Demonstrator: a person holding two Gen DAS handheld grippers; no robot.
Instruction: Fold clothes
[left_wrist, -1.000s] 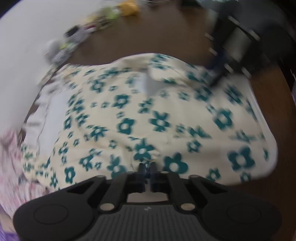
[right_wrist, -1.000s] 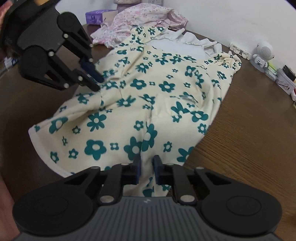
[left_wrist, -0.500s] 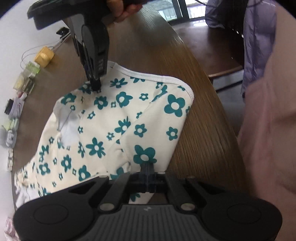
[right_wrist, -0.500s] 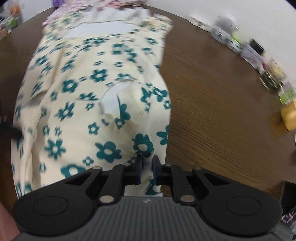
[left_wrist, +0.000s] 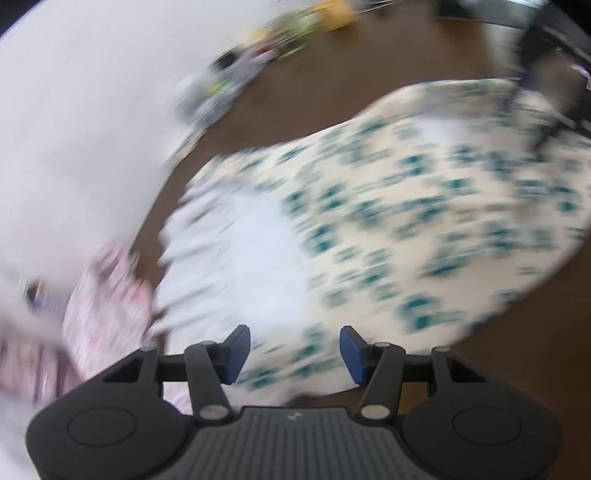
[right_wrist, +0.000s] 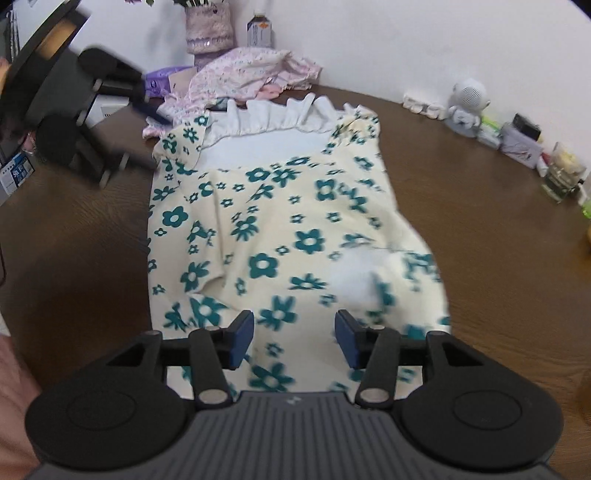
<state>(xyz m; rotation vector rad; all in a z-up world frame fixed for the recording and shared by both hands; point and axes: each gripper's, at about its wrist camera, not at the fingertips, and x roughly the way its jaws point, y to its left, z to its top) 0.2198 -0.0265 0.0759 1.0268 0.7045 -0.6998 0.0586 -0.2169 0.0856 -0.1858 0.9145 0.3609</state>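
The left gripper (left_wrist: 293, 349) hovers over the collar end of the cream floral garment (right_wrist: 280, 229), its fingers opening with nothing pinched between them. The garment lies spread on the brown wooden surface (right_wrist: 498, 258), white ruffled collar toward the wall. The right gripper (right_wrist: 294, 341) hangs above the near hem, fingers likewise opening and gripping nothing.

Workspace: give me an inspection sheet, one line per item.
Surface: brown wooden table.
Job's things: cream floral garment spread flat, white ruffled collar at far end.
Clutter: pink garment heaped behind; white figurine, small boxes, glass along the wall.
Grippers: left gripper and right gripper both opening, pads clear of the cloth.
Cables: nothing seen.
Surroundings: white wall.
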